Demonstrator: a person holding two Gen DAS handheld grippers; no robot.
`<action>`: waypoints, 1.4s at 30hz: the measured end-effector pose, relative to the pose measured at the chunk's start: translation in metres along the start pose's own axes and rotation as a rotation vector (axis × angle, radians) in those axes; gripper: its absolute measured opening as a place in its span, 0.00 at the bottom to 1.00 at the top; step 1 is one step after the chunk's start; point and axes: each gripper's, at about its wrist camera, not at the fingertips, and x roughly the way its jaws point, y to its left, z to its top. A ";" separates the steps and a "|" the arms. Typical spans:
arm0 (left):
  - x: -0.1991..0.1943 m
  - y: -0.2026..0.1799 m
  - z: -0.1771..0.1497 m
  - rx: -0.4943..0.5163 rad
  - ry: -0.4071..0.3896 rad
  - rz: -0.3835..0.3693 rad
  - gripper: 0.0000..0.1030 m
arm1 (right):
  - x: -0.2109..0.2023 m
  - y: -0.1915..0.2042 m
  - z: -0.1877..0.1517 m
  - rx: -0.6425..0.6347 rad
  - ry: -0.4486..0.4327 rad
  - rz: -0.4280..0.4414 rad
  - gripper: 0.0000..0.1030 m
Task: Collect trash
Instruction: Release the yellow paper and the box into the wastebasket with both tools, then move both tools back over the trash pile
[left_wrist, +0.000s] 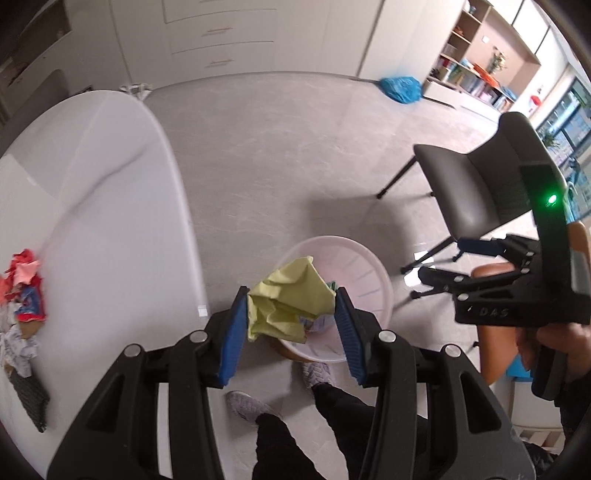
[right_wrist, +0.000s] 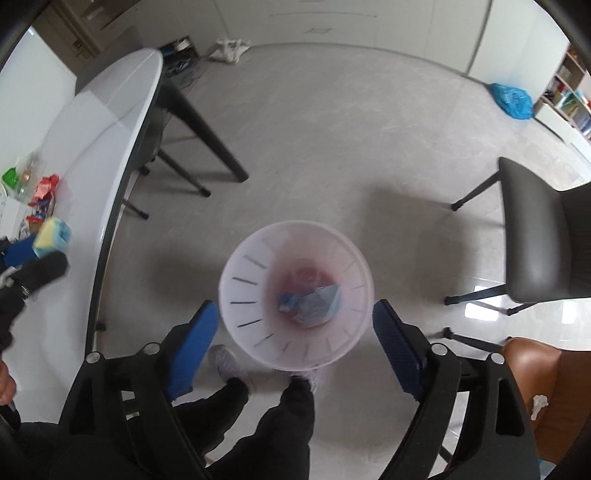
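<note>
My left gripper is shut on a crumpled yellow-green paper and holds it above the white trash bin on the floor. In the right wrist view the bin sits straight below my right gripper, which is open and empty. Blue and white wrappers lie at the bin's bottom. More trash, red and white scraps, lies on the white table at the left. The right gripper also shows at the right of the left wrist view.
A grey chair stands right of the bin, also in the right wrist view. A brown seat is at the lower right. The person's legs and shoes are beside the bin. A blue bag lies far back.
</note>
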 end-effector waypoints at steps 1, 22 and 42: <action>0.002 -0.007 0.002 0.006 0.004 -0.008 0.44 | -0.005 -0.004 -0.002 0.004 -0.008 -0.004 0.84; -0.046 -0.019 0.007 -0.042 -0.088 0.035 0.87 | -0.058 0.006 0.001 -0.054 -0.139 0.053 0.90; -0.152 0.167 -0.111 -0.516 -0.232 0.373 0.88 | -0.071 0.223 0.027 -0.466 -0.179 0.276 0.90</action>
